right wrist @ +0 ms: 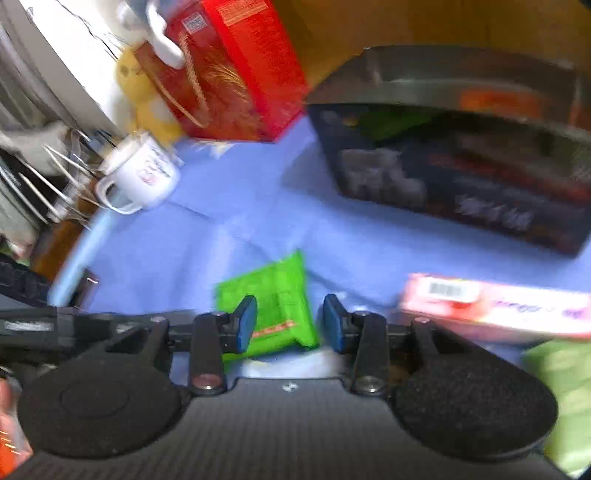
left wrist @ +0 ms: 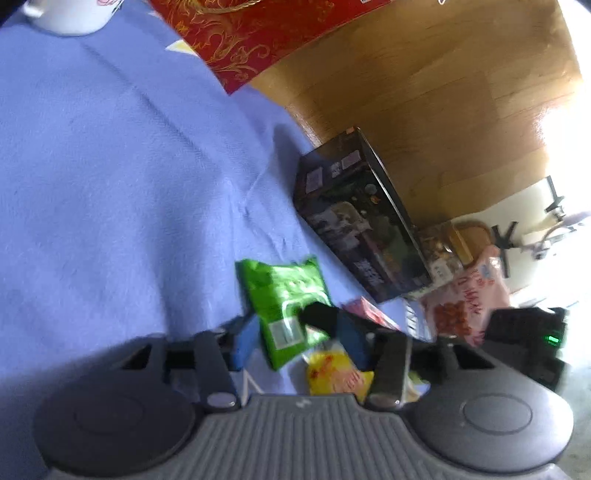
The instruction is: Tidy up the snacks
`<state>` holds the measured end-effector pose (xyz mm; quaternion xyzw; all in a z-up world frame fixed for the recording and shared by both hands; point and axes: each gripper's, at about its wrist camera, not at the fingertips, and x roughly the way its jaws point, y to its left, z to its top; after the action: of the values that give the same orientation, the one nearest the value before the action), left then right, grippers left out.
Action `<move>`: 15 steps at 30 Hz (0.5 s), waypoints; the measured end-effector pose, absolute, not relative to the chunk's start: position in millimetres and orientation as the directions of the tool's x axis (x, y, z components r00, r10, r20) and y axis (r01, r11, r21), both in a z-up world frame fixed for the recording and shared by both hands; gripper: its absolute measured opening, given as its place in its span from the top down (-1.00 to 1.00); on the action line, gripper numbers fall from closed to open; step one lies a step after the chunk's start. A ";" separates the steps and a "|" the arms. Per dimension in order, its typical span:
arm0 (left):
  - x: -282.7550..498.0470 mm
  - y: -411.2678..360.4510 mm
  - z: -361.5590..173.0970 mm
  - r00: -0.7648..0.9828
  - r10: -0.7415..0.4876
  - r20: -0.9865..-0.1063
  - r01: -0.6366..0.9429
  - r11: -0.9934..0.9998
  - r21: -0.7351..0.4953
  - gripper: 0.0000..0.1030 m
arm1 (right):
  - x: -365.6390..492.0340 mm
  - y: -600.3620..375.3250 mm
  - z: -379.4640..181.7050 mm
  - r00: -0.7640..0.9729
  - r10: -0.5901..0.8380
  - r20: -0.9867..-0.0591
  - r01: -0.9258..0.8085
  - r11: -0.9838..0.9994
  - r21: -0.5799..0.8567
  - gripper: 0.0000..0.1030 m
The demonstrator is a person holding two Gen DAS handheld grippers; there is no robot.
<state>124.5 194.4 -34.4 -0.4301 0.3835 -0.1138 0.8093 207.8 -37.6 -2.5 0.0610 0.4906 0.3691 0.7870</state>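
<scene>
We find the counter (left wrist: 110, 166) covered by a blue cloth, with wooden flooring (left wrist: 424, 92) past its far edge. A wide stretch of cloth lies bare ahead of the left gripper (left wrist: 295, 332); the dark box (left wrist: 354, 221) and red box (left wrist: 240, 33) line that edge, a white mug (right wrist: 144, 177) in the corner. The green snack packet (left wrist: 284, 306) lies between both sets of jaws: the left jaws appear pressed on its sides, though blur prevents certainty. The right gripper (right wrist: 290, 323) has its jaws apart, clear of the packet. A pink box (right wrist: 491, 306) and yellow packet (left wrist: 336, 373) crowd nearby.
</scene>
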 end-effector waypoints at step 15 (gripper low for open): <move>250.3 161.9 64.8 0.745 -0.518 -0.421 0.075 0.692 -0.718 0.43 | 255.1 -86.3 73.6 0.621 0.587 -0.520 -0.413 0.809 0.419 0.43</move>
<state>250.3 161.9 64.8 -0.3533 0.3133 -0.1714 0.8647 255.1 -86.3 73.6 0.1304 0.3327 0.2806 0.8908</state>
